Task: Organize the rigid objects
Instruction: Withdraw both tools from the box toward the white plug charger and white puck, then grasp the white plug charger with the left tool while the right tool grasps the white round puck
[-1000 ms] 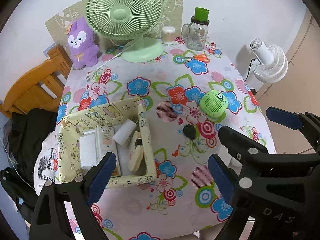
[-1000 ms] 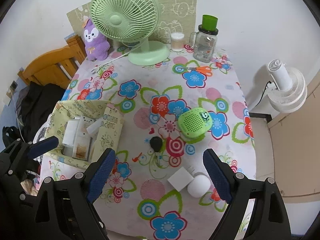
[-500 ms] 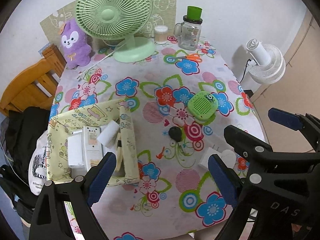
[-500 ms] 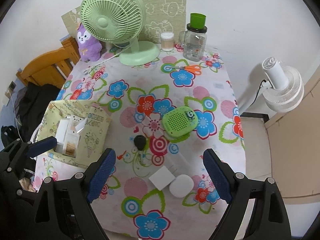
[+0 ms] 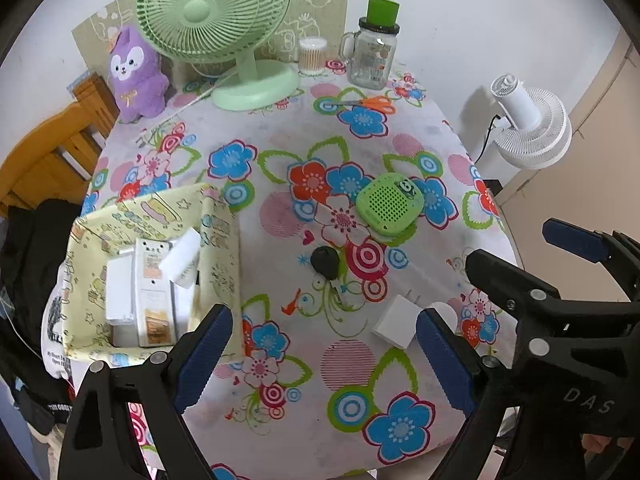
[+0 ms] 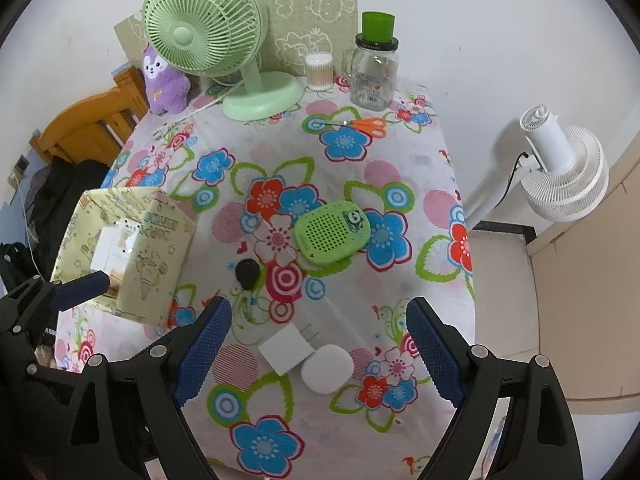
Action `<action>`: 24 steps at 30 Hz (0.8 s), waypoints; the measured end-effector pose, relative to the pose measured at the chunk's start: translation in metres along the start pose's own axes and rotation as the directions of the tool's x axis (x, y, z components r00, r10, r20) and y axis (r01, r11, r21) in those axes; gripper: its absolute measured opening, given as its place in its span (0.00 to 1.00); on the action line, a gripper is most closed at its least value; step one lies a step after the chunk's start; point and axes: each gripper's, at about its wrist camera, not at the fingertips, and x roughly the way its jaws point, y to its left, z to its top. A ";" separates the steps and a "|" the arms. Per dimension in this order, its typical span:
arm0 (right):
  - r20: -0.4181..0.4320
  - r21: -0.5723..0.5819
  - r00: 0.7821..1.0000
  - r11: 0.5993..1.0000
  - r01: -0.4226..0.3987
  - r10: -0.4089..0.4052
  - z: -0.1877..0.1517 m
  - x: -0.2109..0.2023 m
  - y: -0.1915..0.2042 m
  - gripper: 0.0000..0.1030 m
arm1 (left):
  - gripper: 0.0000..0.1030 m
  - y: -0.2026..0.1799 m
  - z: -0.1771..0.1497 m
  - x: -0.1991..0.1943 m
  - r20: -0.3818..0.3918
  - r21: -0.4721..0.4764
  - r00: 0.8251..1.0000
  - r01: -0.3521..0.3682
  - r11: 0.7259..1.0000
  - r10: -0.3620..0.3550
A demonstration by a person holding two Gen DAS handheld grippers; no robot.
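1. The left gripper (image 5: 320,356) hovers over the worktop (image 5: 280,140), fingers spread wide with nothing between them.
2. The right gripper (image 6: 316,348) hangs likewise, fingers wide apart and empty, above a white cube (image 6: 286,346) and a white puck (image 6: 327,368) that touch each other.
3. A yellow box (image 5: 222,264) at the worktop's left edge holds several white items.
4. A black key fob (image 6: 247,274) lies between the box and a green speaker (image 6: 332,232).
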 end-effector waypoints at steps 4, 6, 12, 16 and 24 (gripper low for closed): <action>-0.013 -0.003 1.000 1.000 -0.001 0.001 -0.005 0.009 -0.008 0.88 | 0.92 -0.004 -0.002 0.009 -0.015 -0.002 1.000 -0.002 1.000 0.002; -0.020 -0.002 1.000 1.000 -0.003 0.003 -0.007 0.013 -0.013 0.88 | 0.92 -0.007 -0.003 0.015 -0.022 -0.002 1.000 -0.001 1.000 0.001; -0.037 0.001 0.999 1.000 0.002 -0.002 -0.014 0.026 -0.024 0.88 | 0.92 -0.013 -0.006 0.031 -0.037 0.012 0.999 0.008 1.000 -0.007; -0.060 0.008 0.998 1.000 0.005 -0.005 -0.020 0.038 -0.031 0.88 | 0.92 -0.018 -0.008 0.043 -0.048 0.034 0.999 0.005 0.999 -0.004; -0.087 0.014 0.996 1.000 0.026 -0.024 -0.024 0.059 -0.042 0.88 | 0.92 -0.028 -0.009 0.069 -0.075 0.067 0.997 0.022 0.997 -0.017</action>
